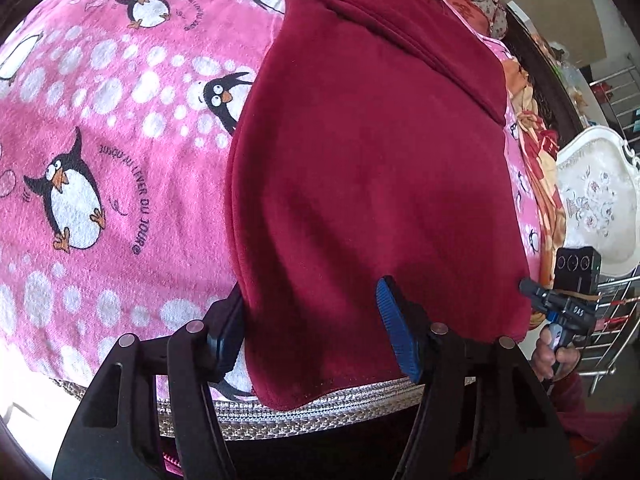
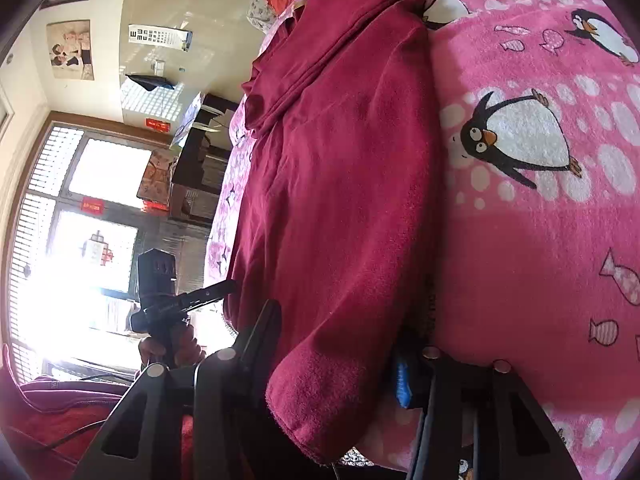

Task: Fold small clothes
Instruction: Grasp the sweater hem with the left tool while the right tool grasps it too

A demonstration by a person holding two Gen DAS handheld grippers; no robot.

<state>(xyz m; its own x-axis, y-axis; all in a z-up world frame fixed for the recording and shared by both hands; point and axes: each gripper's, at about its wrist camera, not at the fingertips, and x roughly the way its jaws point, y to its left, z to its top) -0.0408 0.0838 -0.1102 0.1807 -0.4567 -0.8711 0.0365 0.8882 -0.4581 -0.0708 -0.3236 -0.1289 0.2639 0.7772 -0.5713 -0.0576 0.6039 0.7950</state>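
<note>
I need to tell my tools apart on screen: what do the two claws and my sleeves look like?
Both claws are alike: the left claw and right claw have black angular frames with silver rivets and ribbed blue finger pads. Each carries a black boxy camera on top. The sleeve is dark red.

You have 1 dark red fleece garment [image 1: 372,184] spread on 1 pink penguin-print plush blanket [image 1: 112,168] over the bed. You hold 2 black claws with blue pads: the left claw [image 1: 312,332] and the right claw [image 2: 336,364]. On the far wall hang 1 eye chart [image 2: 158,36] and 1 picture poster [image 2: 72,50].
</note>
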